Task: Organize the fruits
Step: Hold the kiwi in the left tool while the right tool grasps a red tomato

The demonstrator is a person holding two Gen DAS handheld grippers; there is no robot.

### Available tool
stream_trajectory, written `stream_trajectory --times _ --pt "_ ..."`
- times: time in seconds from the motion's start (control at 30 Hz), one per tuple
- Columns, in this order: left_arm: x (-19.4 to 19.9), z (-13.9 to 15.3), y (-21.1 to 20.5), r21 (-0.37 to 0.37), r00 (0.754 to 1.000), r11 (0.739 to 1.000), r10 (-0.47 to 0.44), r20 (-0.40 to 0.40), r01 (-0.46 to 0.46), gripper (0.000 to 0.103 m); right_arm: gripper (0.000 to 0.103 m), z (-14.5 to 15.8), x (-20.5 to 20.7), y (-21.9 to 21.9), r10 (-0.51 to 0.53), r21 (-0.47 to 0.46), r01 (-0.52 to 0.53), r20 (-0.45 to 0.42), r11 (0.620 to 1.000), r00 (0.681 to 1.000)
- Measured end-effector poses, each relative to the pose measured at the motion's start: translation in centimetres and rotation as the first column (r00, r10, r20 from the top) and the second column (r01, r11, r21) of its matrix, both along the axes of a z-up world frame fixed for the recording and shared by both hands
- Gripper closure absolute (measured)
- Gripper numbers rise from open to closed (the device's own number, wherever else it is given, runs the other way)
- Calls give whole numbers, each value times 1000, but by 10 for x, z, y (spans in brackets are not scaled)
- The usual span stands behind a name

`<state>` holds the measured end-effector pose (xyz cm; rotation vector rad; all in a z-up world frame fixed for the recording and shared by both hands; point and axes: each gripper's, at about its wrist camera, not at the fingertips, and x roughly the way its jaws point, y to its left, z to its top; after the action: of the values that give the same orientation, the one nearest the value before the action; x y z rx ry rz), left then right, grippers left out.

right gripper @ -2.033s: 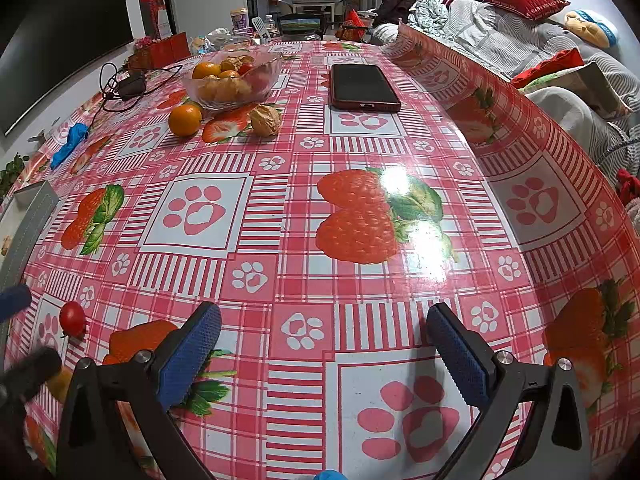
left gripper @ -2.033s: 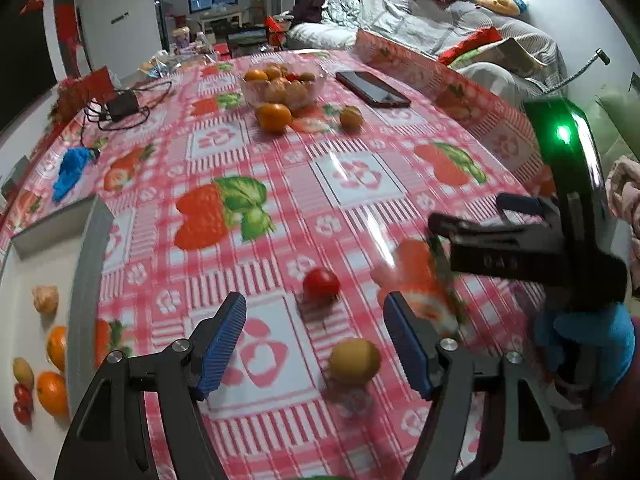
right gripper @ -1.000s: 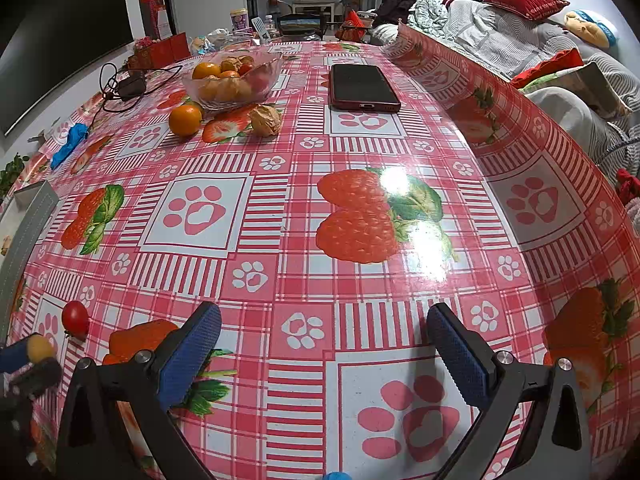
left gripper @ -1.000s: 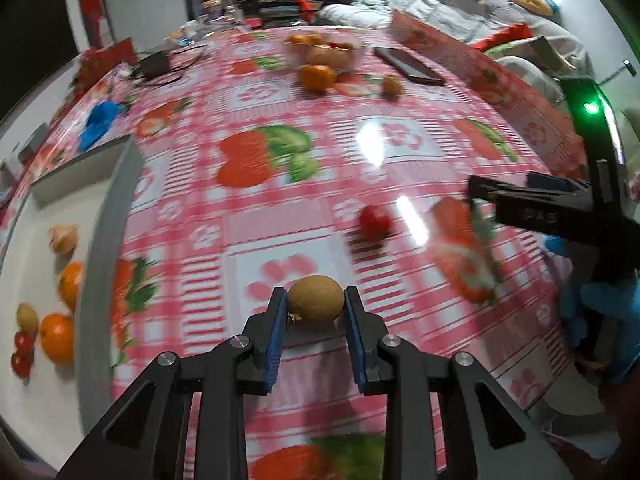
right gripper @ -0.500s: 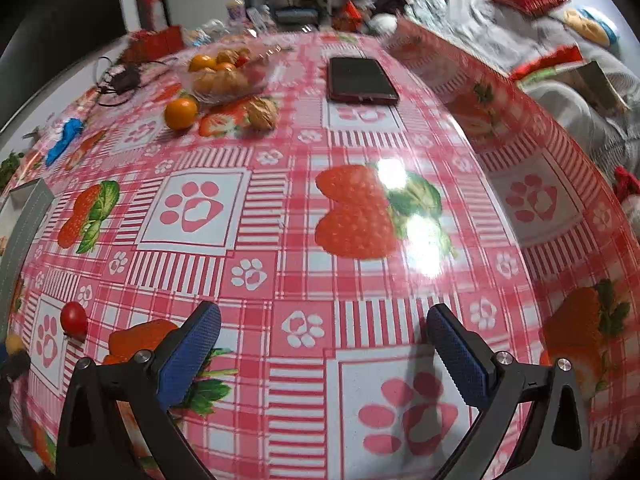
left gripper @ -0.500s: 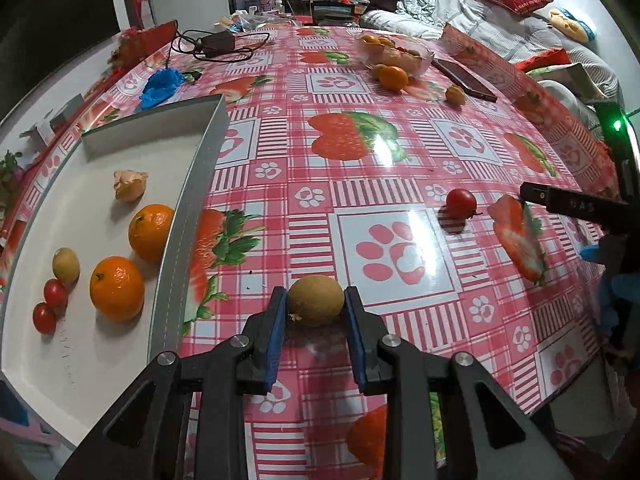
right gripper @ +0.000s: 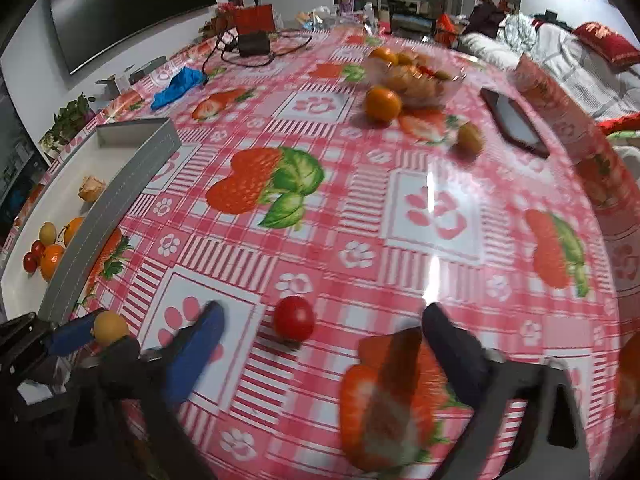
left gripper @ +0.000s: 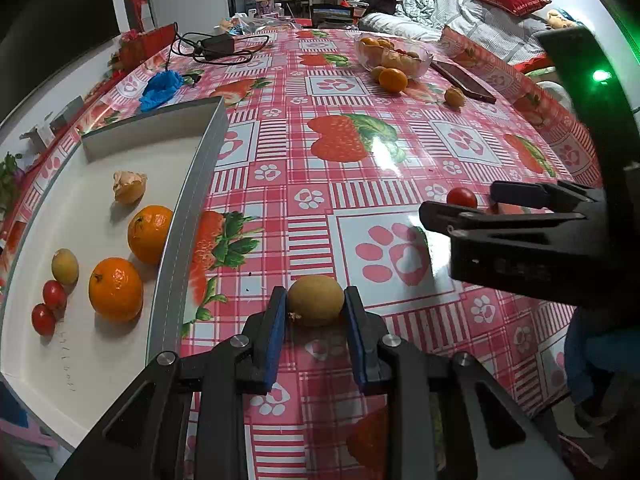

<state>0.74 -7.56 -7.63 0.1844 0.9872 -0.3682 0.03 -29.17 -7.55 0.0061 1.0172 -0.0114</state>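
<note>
Fruit first, from the left wrist view: the left tongs (left gripper: 316, 320) are clenched on a small brownish-yellow fruit (left gripper: 316, 299), blue pads pressing its two sides across the middle, just beside the grey rim of the white tray (left gripper: 176, 248). It looks light, firm and smooth-skinned, so I judge that a gentle squeeze across its widest part is enough. In the tray lie two oranges (left gripper: 116, 289), two cherry tomatoes and more. To the right, the right tongs reach toward the cherry tomato (left gripper: 462, 197) on the table (left gripper: 320, 92).

From the right wrist view, blurred by motion: the right tongs (right gripper: 320, 328) stand released, their jaws having just been closing, with the cherry tomato between the pads and touching neither. It is round, glossy and thin-skinned, likely to roll or squirt out; I would take it across its middle, softly. The glass bowl (right gripper: 416, 80) of fruit sits well apart.
</note>
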Motion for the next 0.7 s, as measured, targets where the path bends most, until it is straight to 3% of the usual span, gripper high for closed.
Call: stream_trajectory --times 0.07,0.13,0.2,0.37,0.7 --pt "0 0 0 0 1000 1000 1 0 -1 72 26 -1 0 4 -5 -35 5 10 999 1000" --pt "0 0 0 0 1000 1000 2 0 -2 72 58 2 -2 7 11 -41 -10 20 999 1000" --pt "0 0 1 0 1000 1000 1 -1 -1 72 78 4 -4 9 20 -34 -19 16 999 1000" --pt "-1 0 -2 11 1000 1000 -12 4 12 72 79 8 -12 -5 -14 70 13 3 997 1000" --pt "-2 0 -2 3 1000 1000 -9 -4 9 72 79 18 -32 -28 -81 123 81 -1 989 997"
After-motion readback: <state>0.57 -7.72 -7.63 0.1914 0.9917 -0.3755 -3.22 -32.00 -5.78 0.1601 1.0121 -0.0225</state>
